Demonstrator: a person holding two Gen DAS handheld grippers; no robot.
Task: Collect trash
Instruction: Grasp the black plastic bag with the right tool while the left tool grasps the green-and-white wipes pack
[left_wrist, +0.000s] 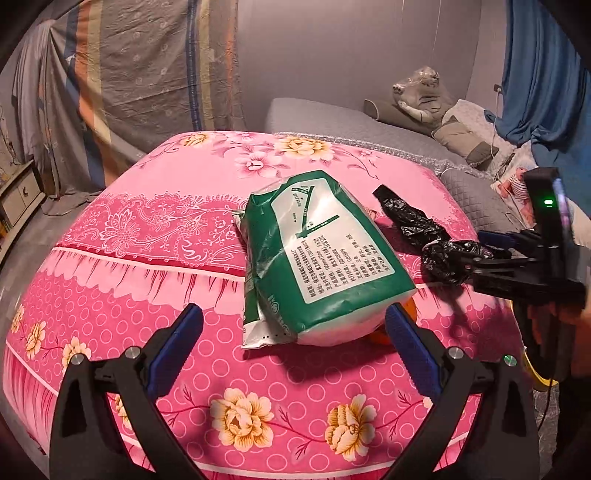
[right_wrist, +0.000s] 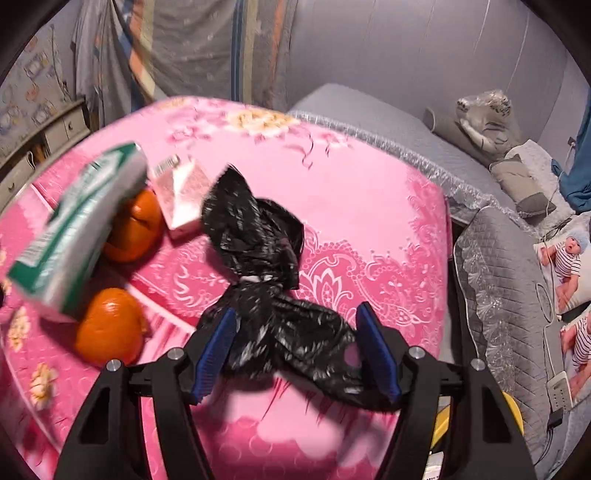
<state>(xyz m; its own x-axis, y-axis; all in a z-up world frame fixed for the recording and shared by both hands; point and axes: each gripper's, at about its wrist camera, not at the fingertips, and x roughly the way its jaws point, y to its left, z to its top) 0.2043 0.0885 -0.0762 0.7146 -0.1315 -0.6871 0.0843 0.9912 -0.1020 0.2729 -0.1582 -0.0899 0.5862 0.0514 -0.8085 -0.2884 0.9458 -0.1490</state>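
Trash on a pink floral cloth, both jaws open

One green-and-white packet (left_wrist: 321, 258), one crumpled black bag (right_wrist: 266, 280), mid-frame on the pink cloth (left_wrist: 147, 236); grey bed (left_wrist: 332, 118) upper right. Right gripper (right_wrist: 295, 354) straddles the bag without pressing; left gripper (left_wrist: 295, 354) holds nothing. Only the right view shows two oranges (right_wrist: 110, 325) and a small carton (right_wrist: 181, 195).

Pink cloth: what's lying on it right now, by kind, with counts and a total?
Green and white packet: 1
Black plastic bag: 1
Oranges: 2
Small pink and white carton: 1
Total: 5
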